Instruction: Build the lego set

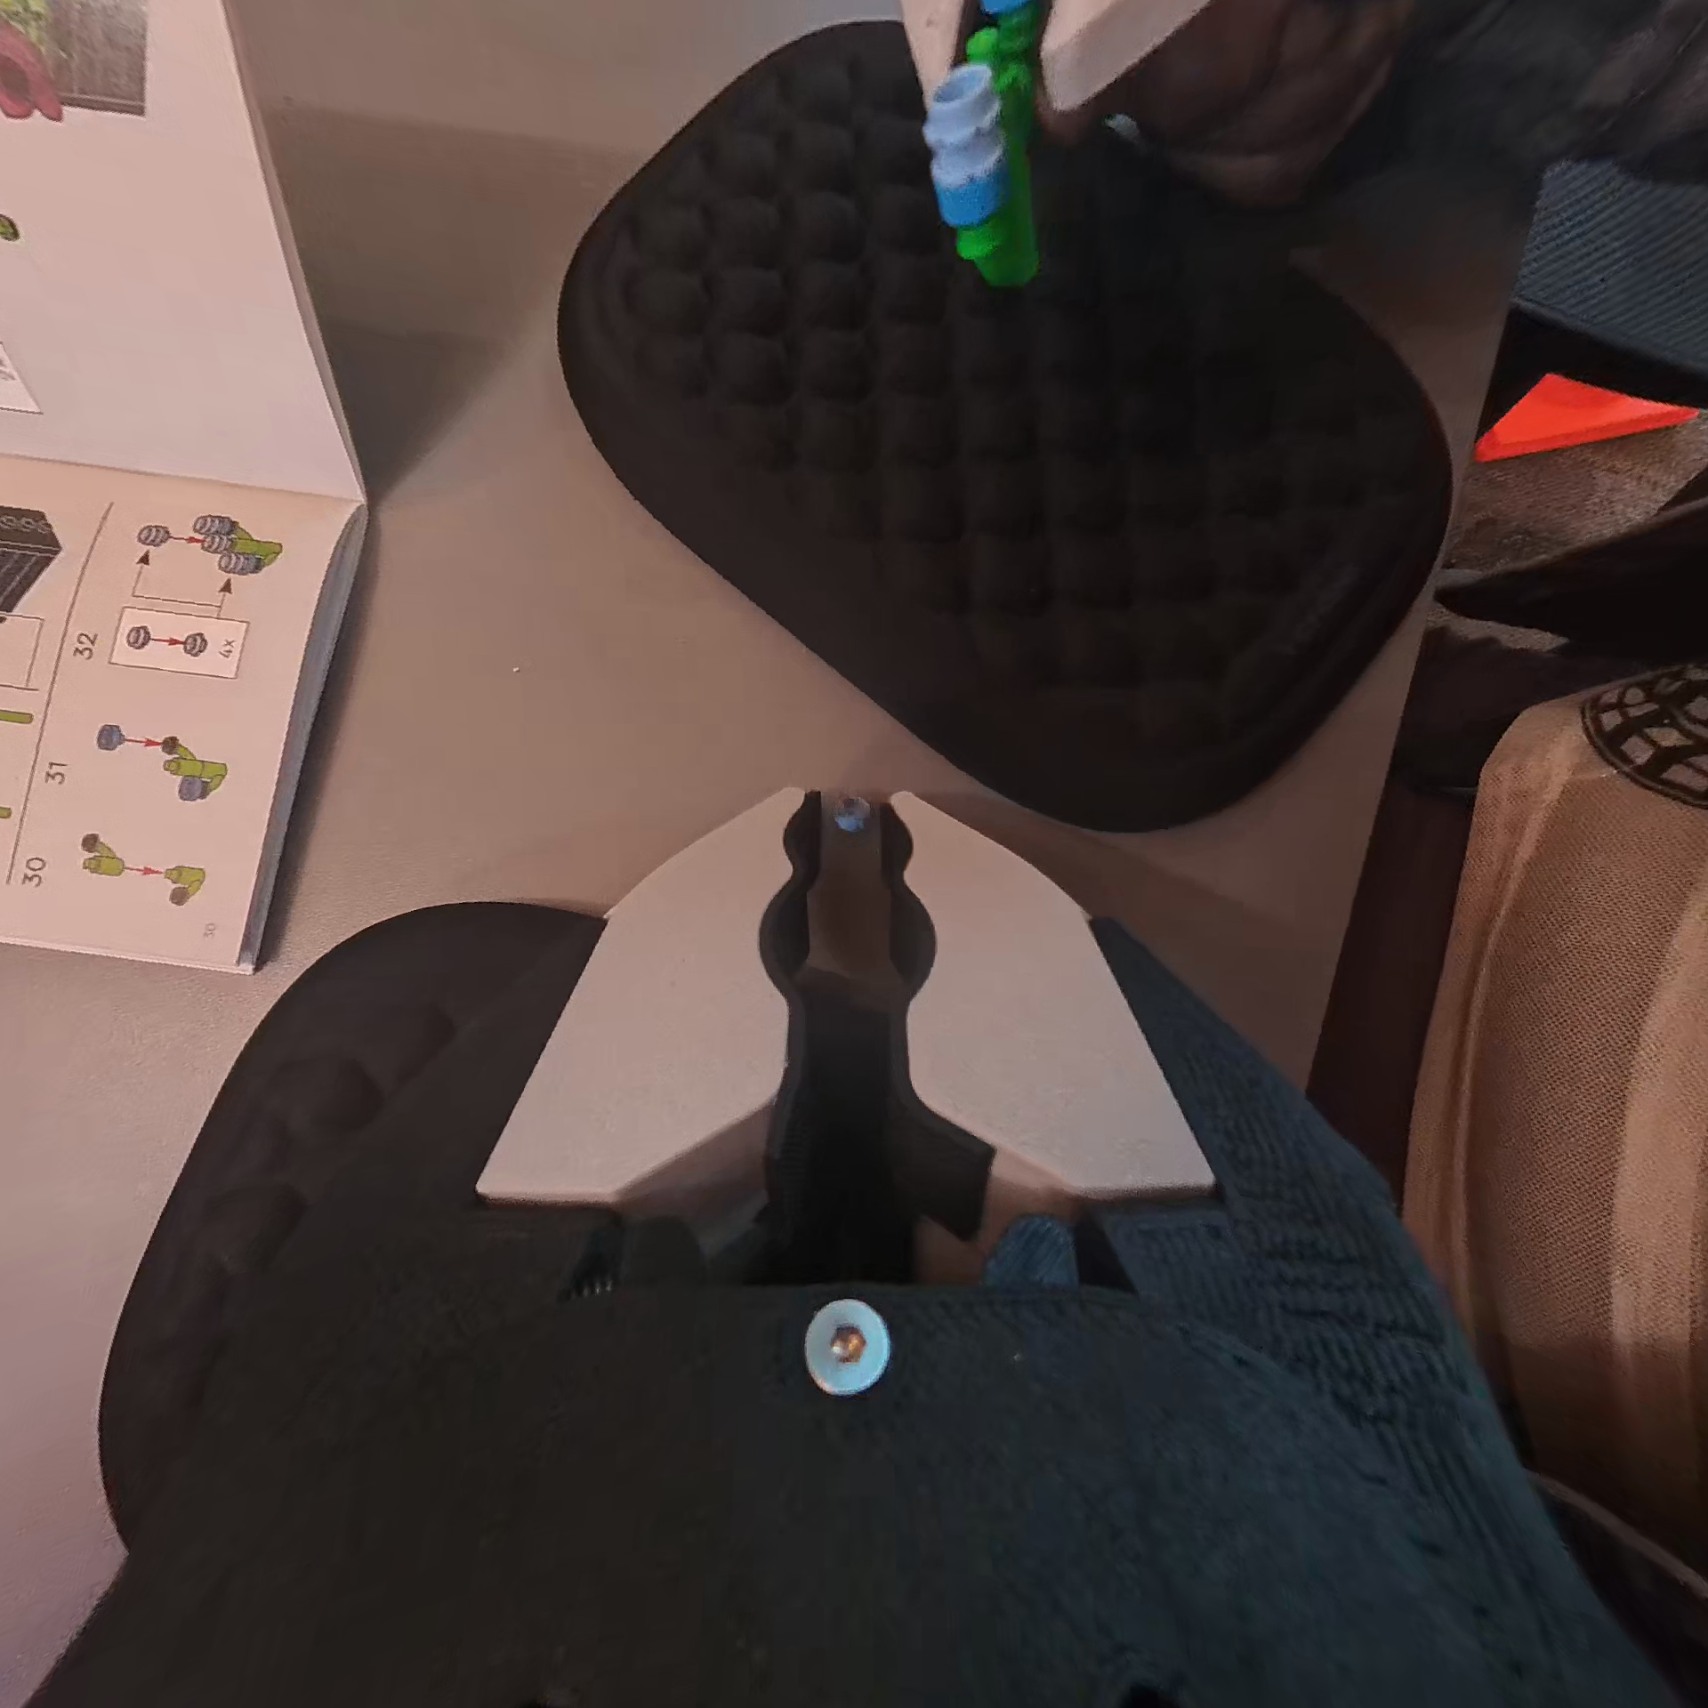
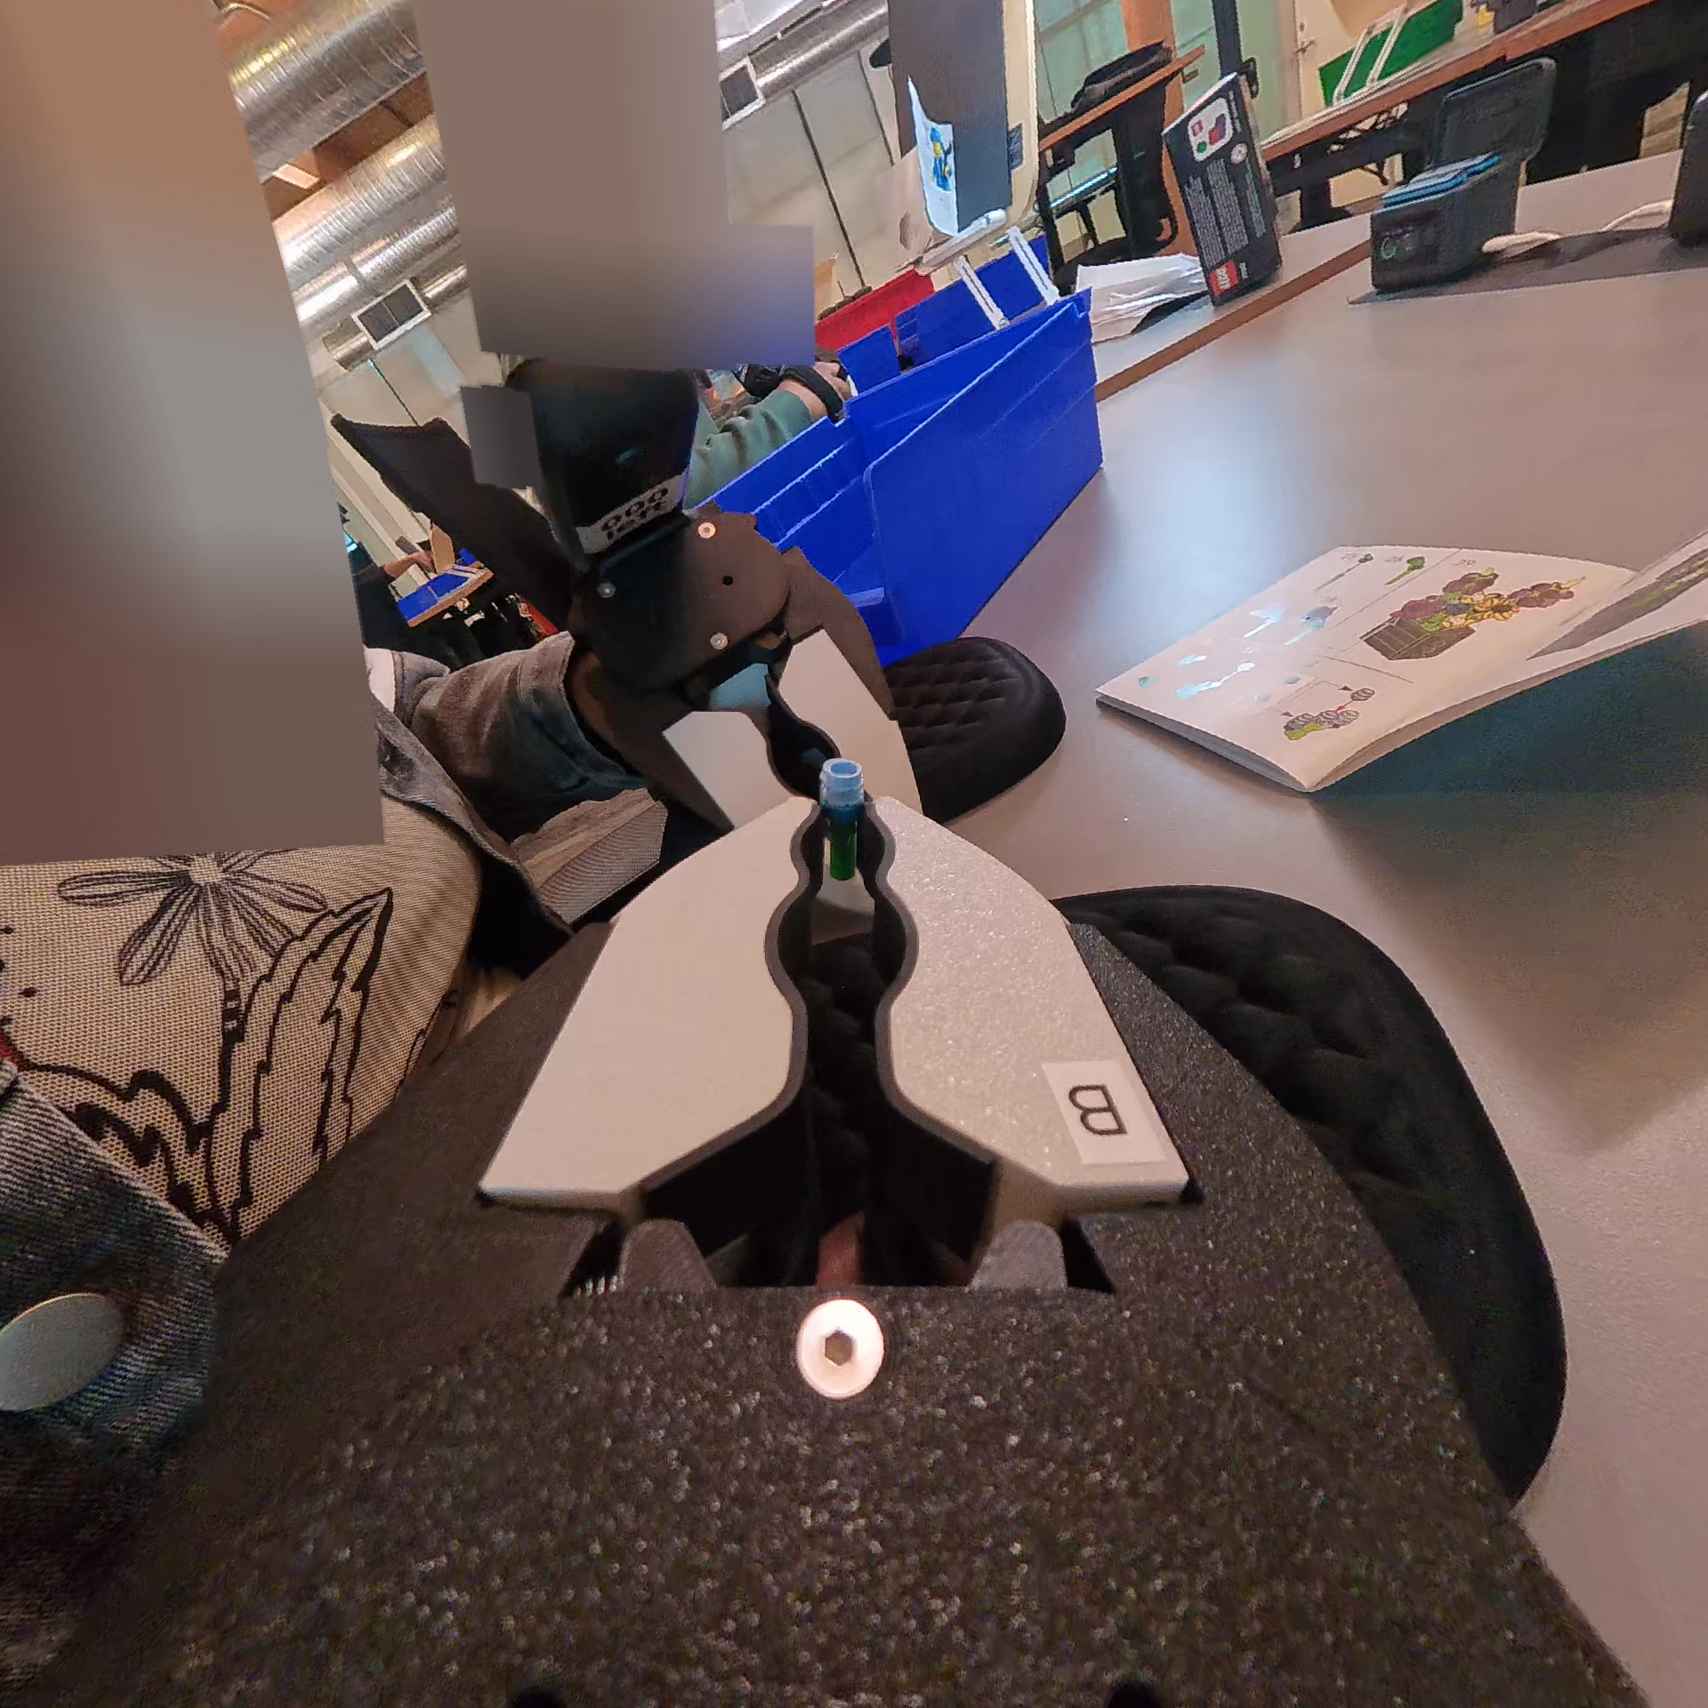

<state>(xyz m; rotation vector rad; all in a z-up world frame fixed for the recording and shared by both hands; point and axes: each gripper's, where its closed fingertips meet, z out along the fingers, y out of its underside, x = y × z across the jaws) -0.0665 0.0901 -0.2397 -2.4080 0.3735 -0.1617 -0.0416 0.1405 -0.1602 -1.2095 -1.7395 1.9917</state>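
Note:
My left gripper (image 1: 846, 806) is shut, with a small blue round piece (image 1: 848, 817) pinched at its fingertips above the grey table. My right gripper (image 2: 843, 818) is shut on a green stem with light blue round pieces stacked on it (image 2: 841, 855). In the left wrist view that assembly (image 1: 994, 176) hangs from the right gripper (image 1: 1007, 55) over a black bumpy pad (image 1: 998, 481), some way ahead of my left fingertips. In the right wrist view the left gripper (image 2: 804, 739) points down just behind the assembly's blue top.
An open instruction booklet (image 1: 157, 693) lies at the left, also in the right wrist view (image 2: 1368, 665). Blue bins (image 2: 970, 444) stand behind a second black pad (image 2: 980, 712). The operator's patterned clothing (image 2: 213, 970) is close by. A set box (image 2: 1225, 189) stands far back. Tip to tip, the grippers are about 10 cm apart.

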